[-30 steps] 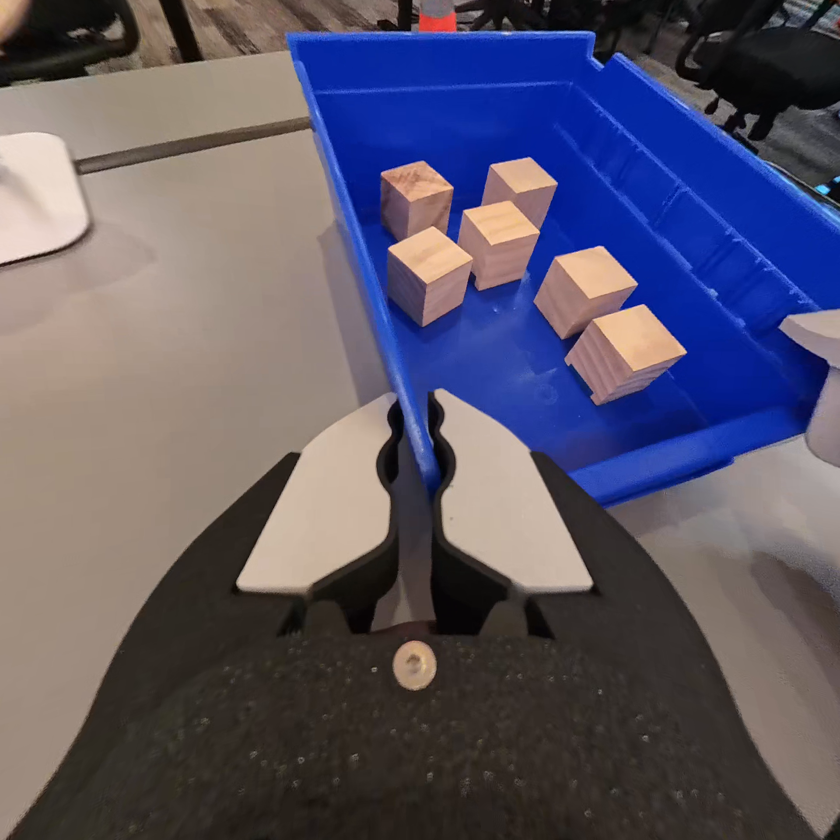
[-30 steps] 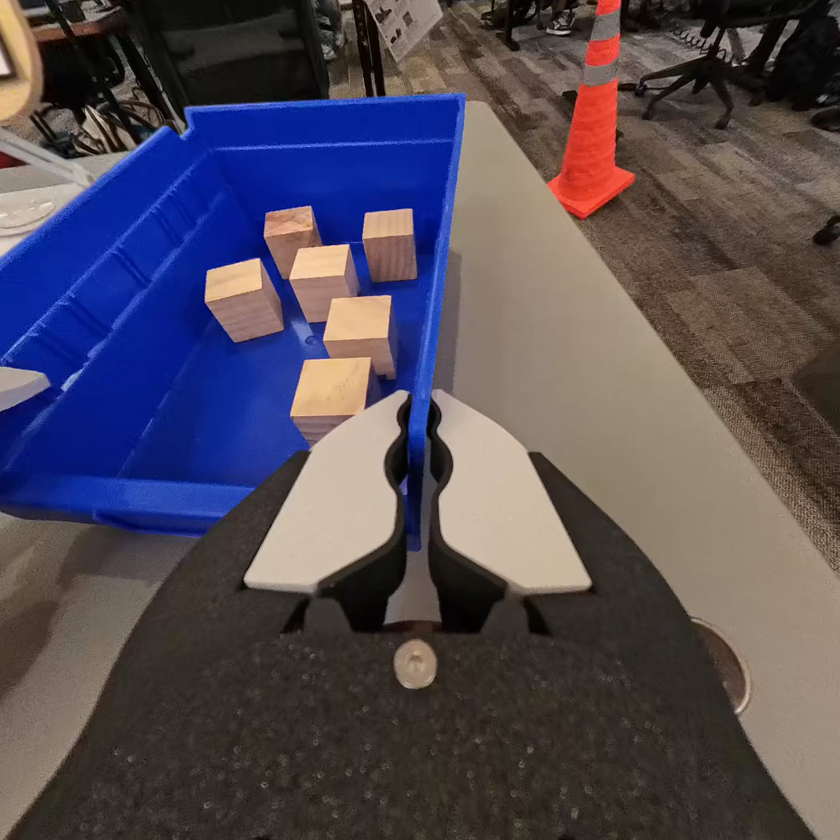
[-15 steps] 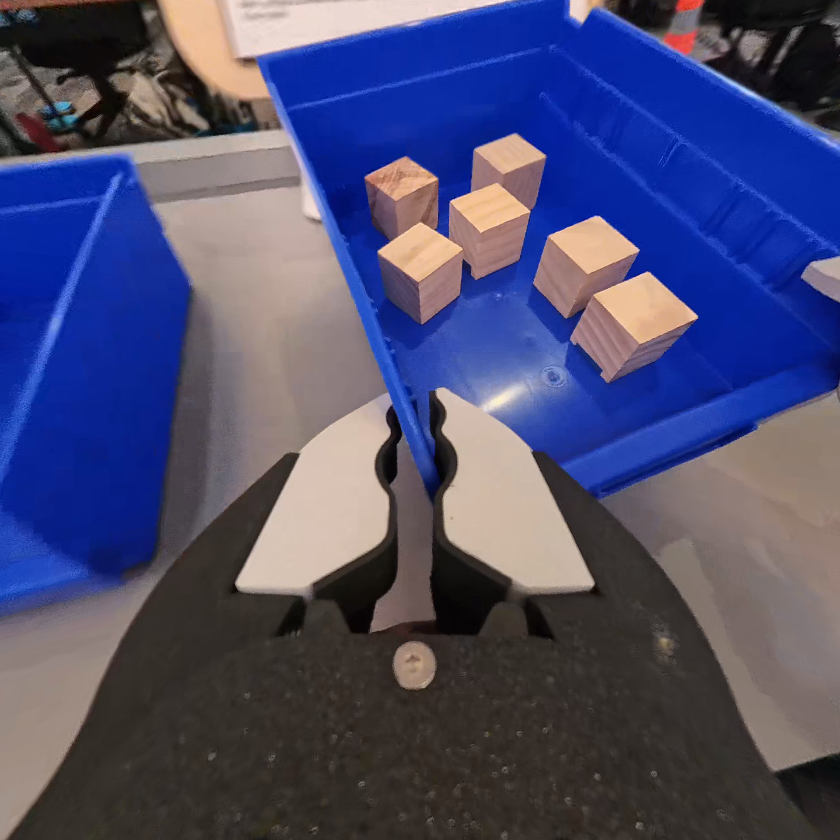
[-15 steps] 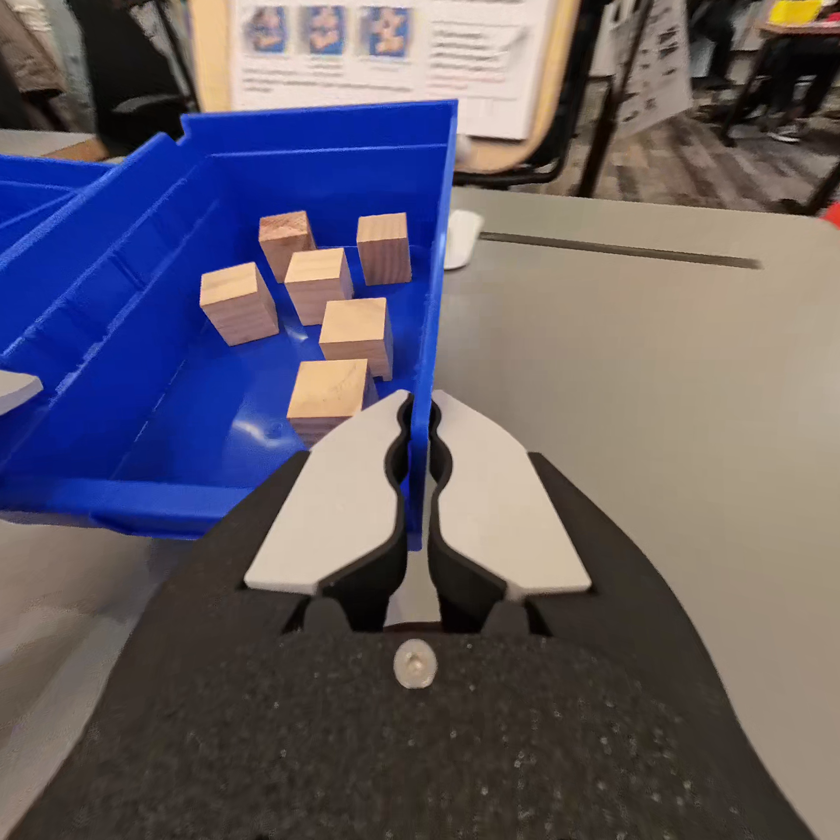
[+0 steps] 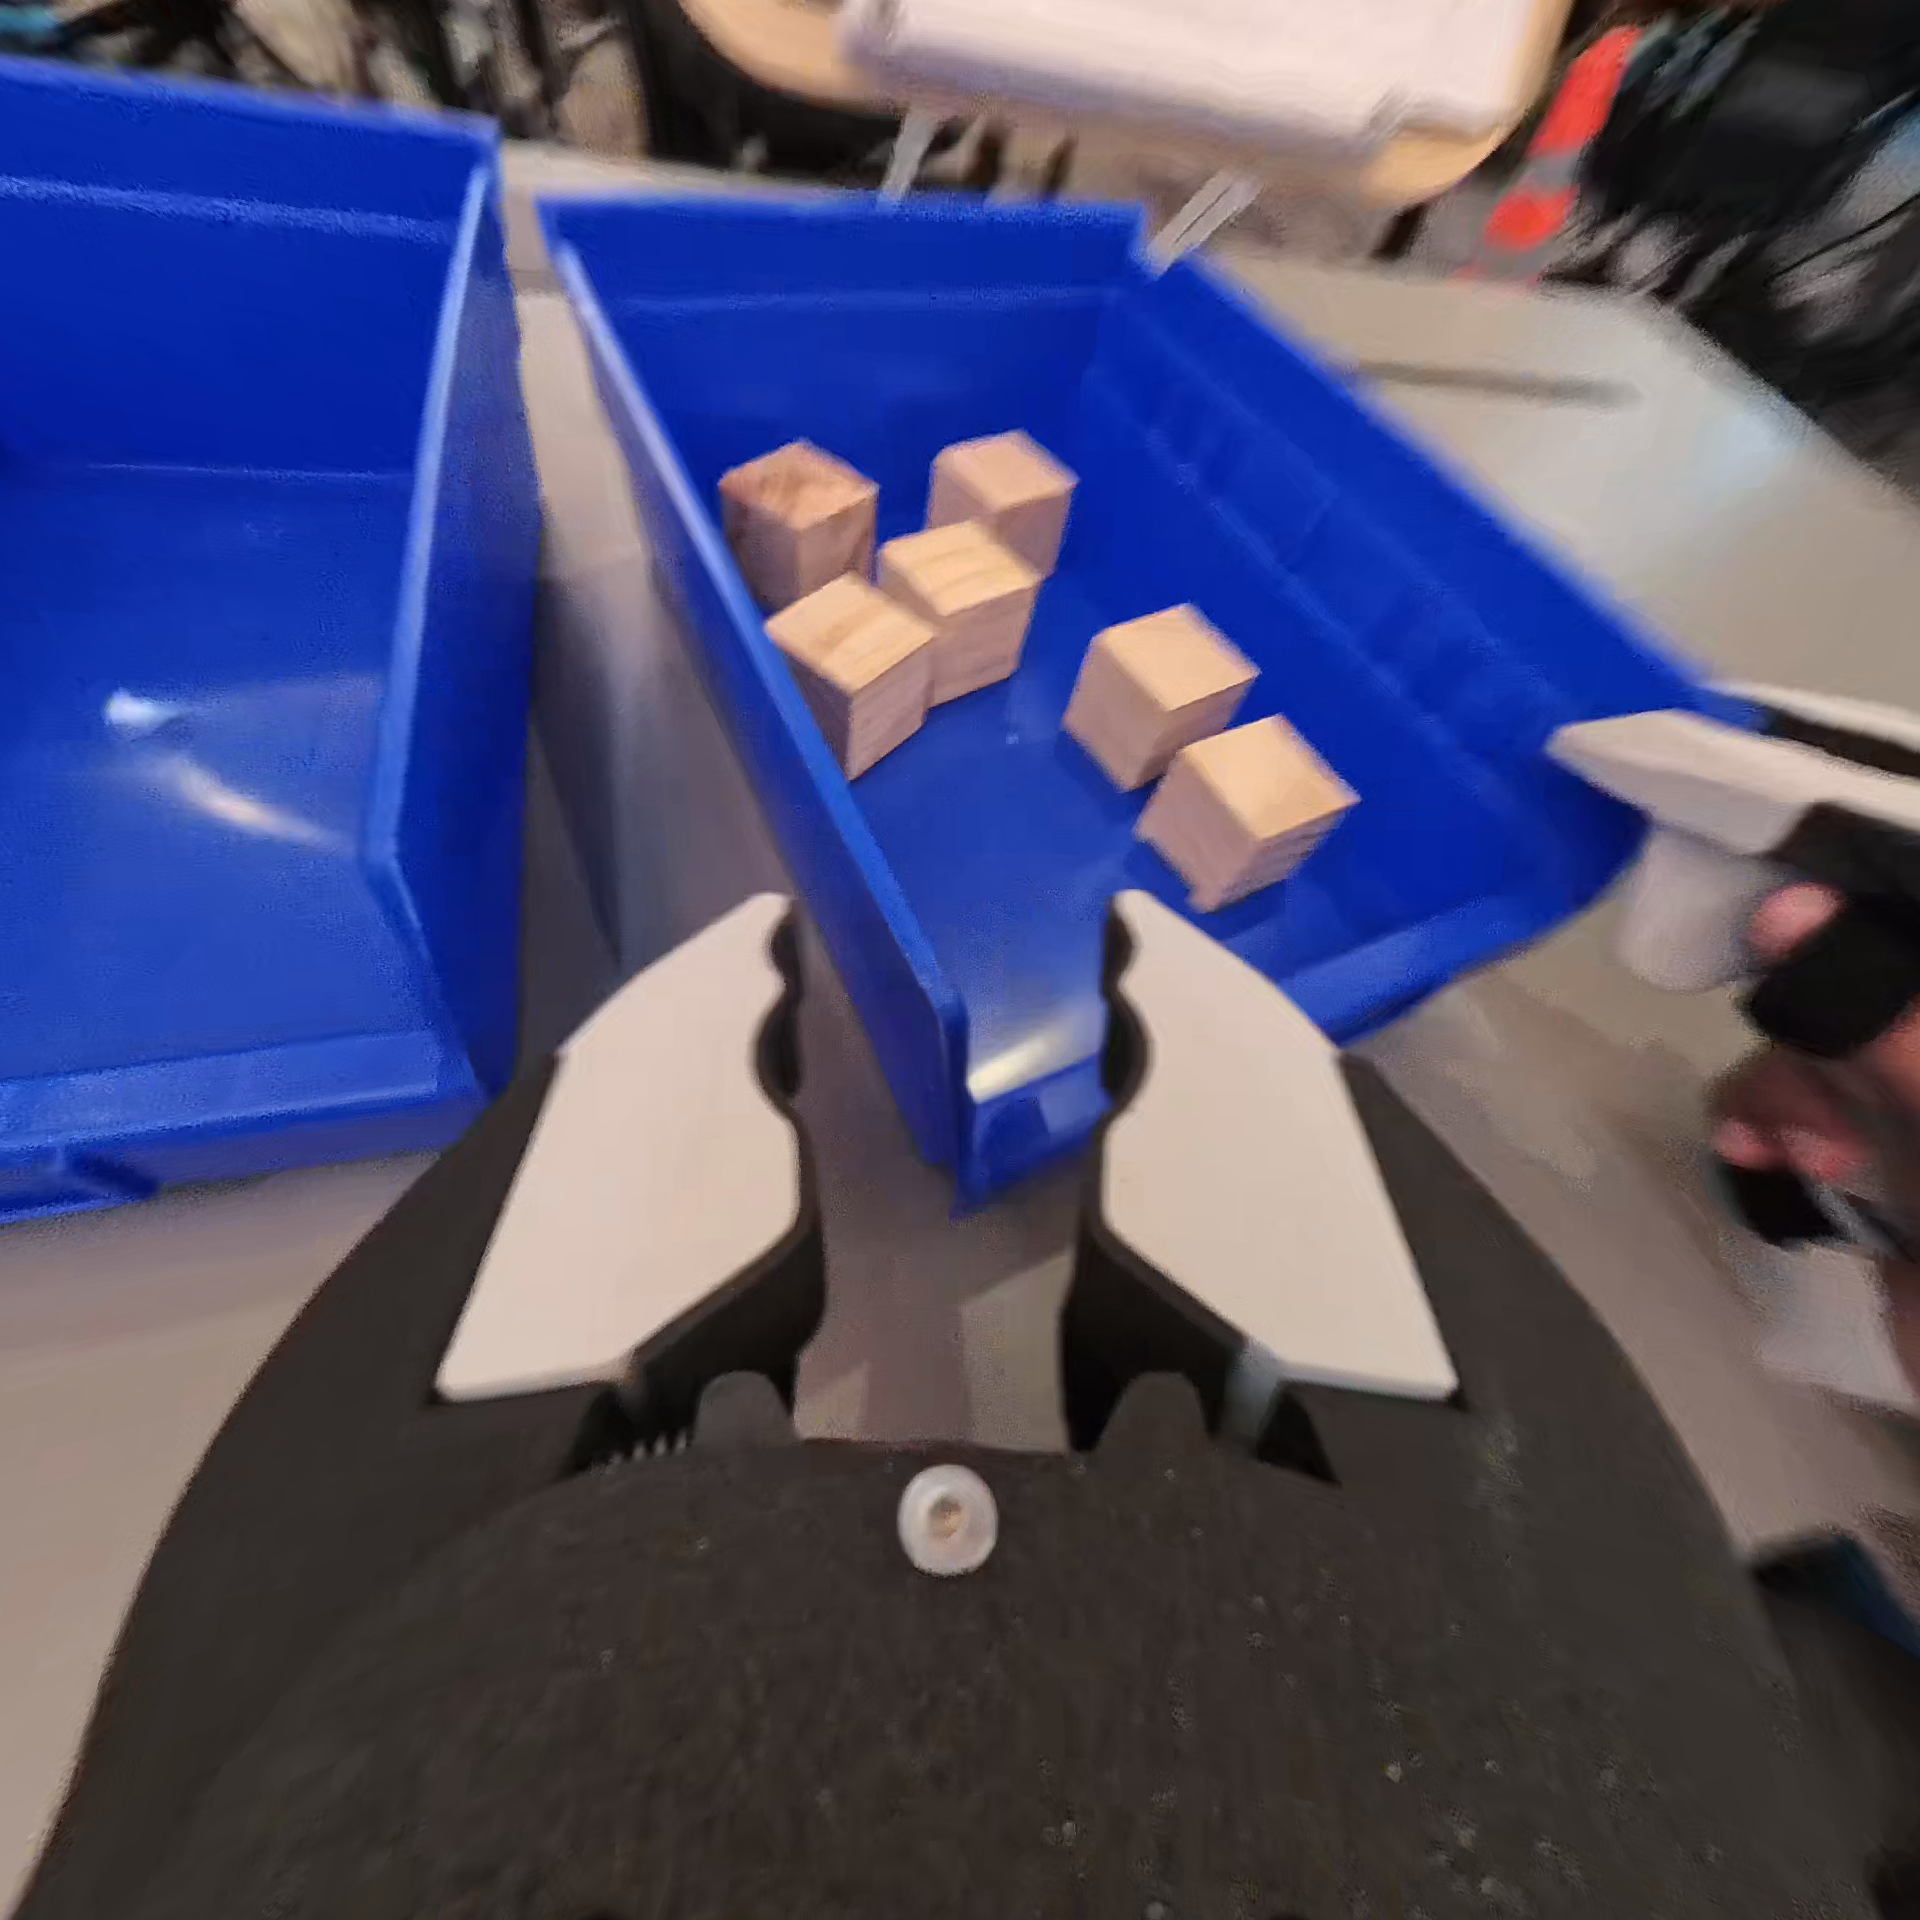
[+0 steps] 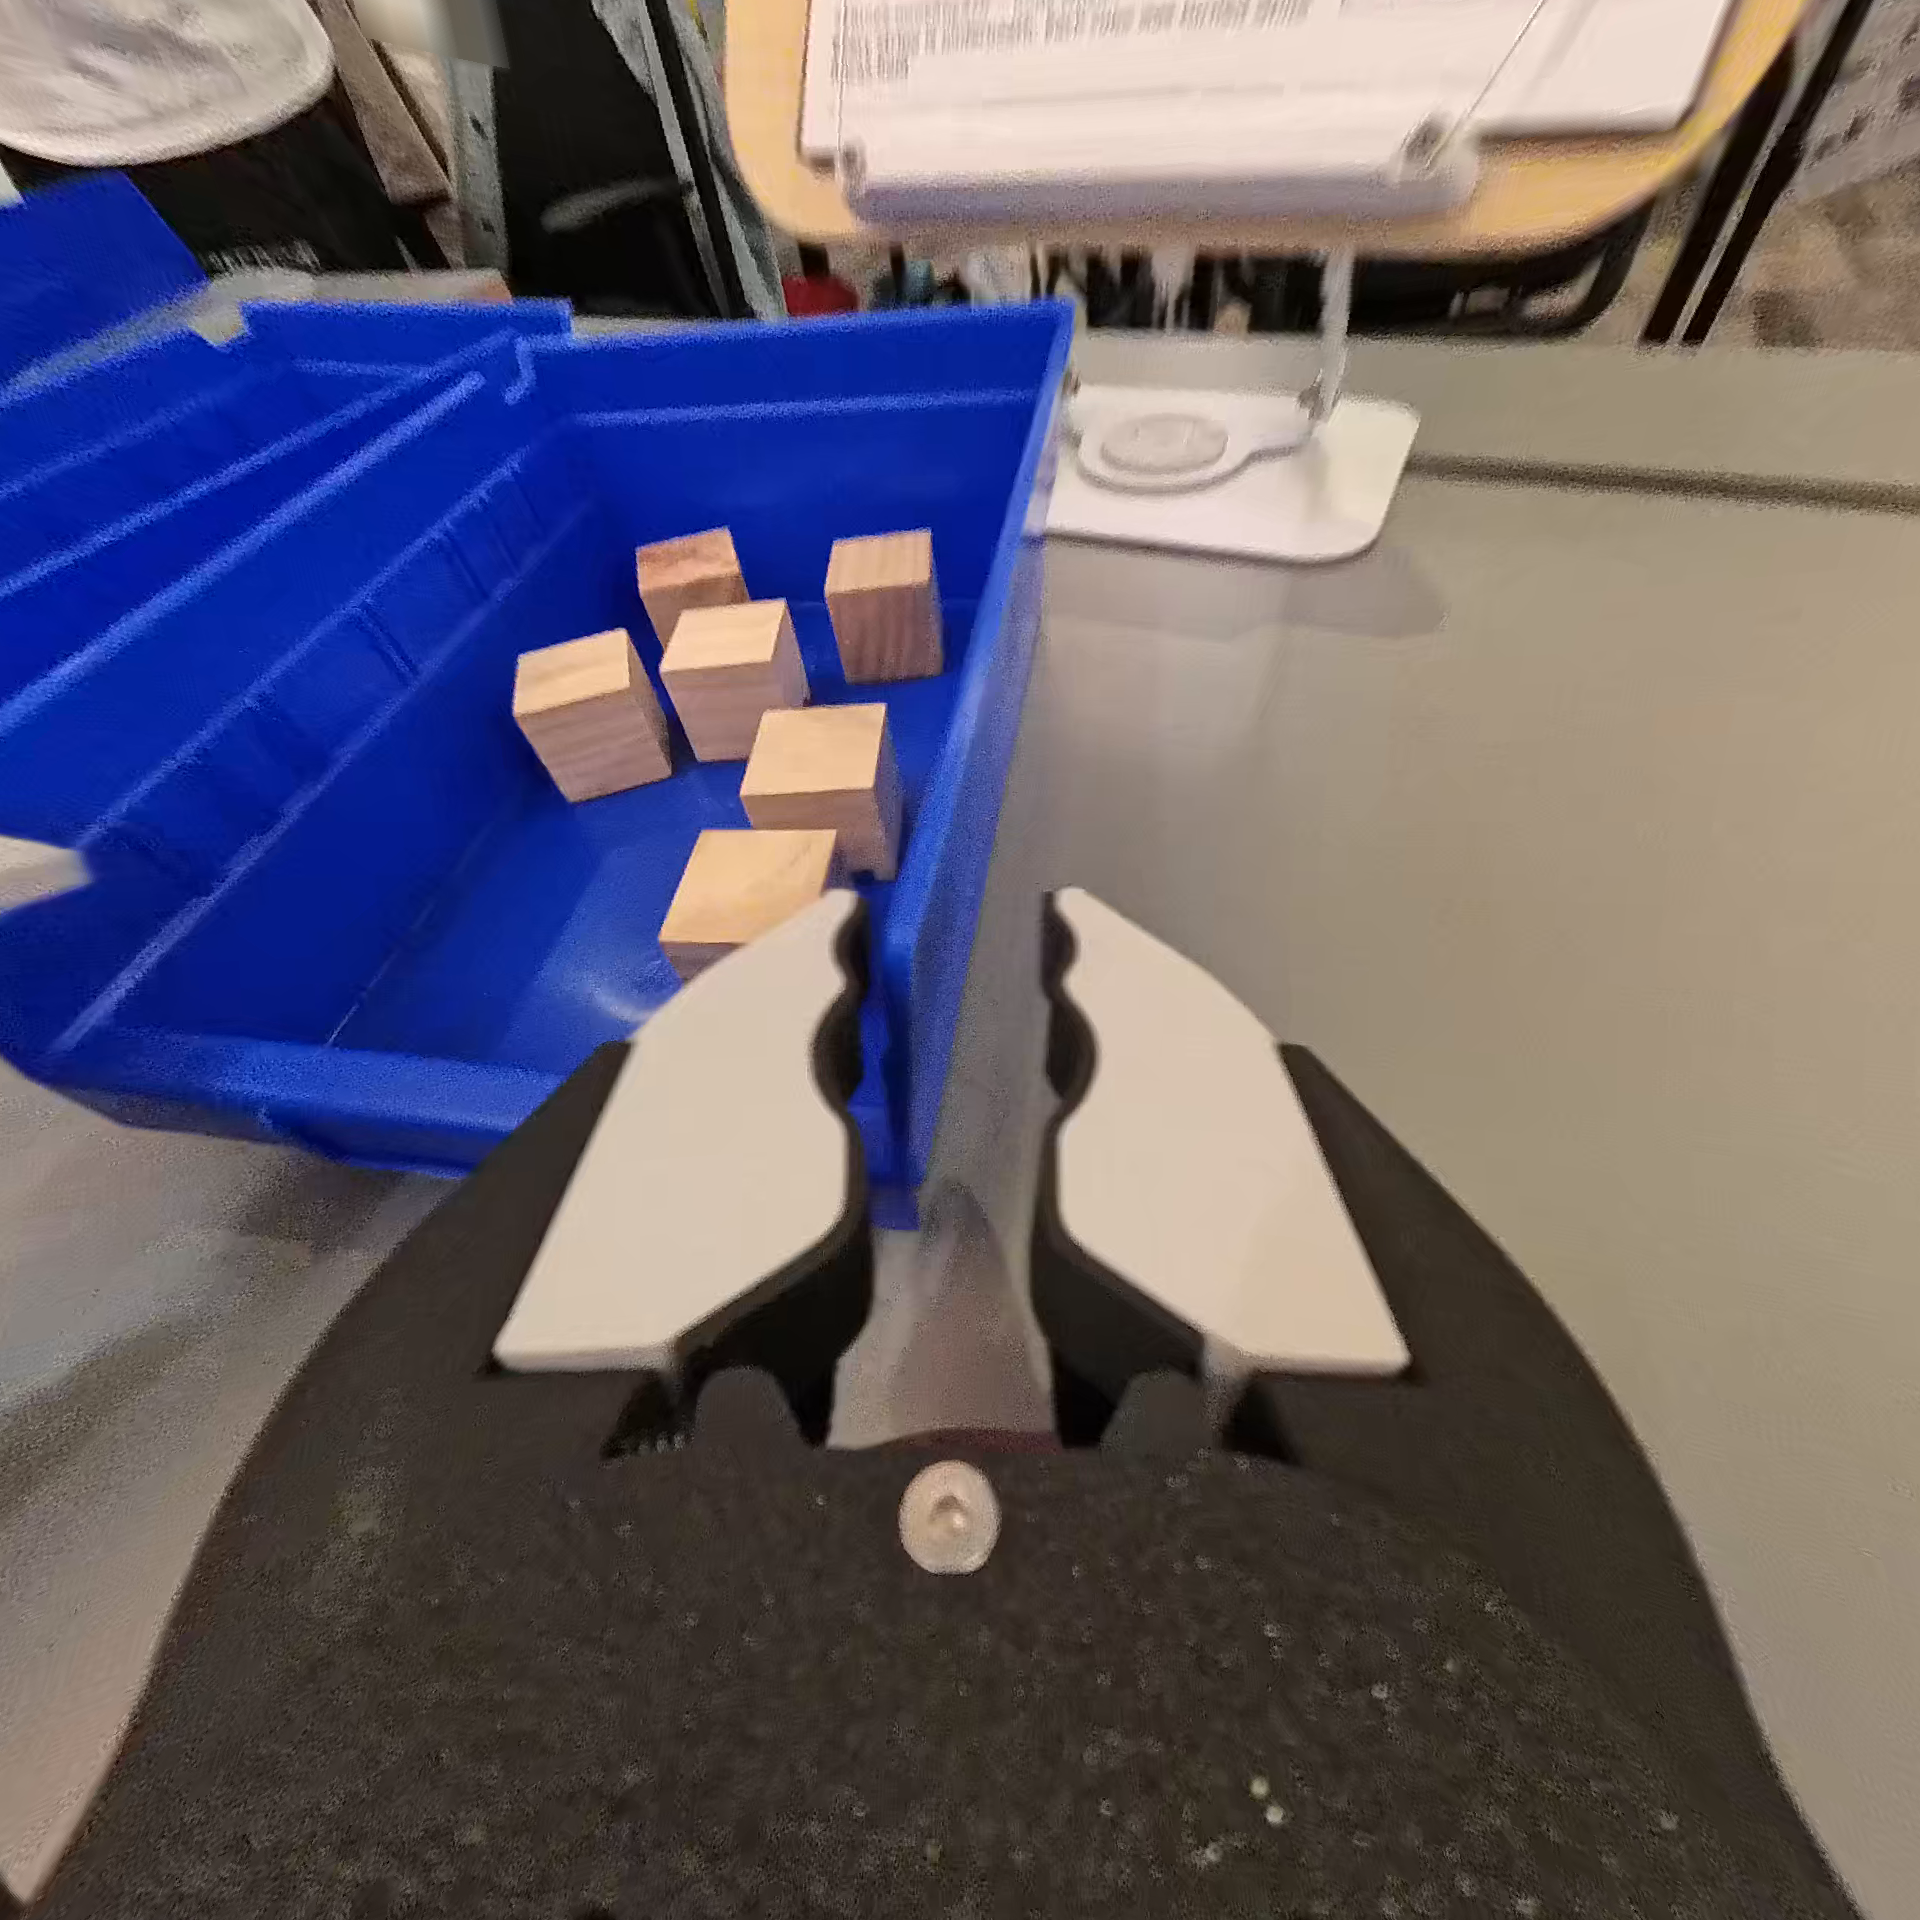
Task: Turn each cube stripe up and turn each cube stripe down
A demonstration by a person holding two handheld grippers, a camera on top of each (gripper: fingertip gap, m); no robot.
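Observation:
Several plain wooden cubes (image 5: pixel 1158 681) lie in a blue bin (image 5: pixel 831 353) on the grey table. The picture is blurred and I see no stripe on them. My left gripper (image 5: pixel 948 904) is open, its fingers on either side of the bin's near left wall, holding nothing. My right gripper (image 6: pixel 956 899) is open astride the bin's right wall (image 6: pixel 966 831), with the cubes (image 6: pixel 821 769) just left of it. The right gripper also shows in the left wrist view (image 5: pixel 1704 779), at the bin's right corner, with a hand behind it.
A second blue bin (image 5: pixel 260 623) stands close to the left of the first, with a narrow strip of table between them. A white stand base (image 6: pixel 1226 478) sits behind the bin's far right corner. Bare grey table (image 6: pixel 1507 831) lies to the right.
Both grippers were shut on the bin's side walls and have opened, letting go. The bin was swung round with them and now sits next to the second blue bin.

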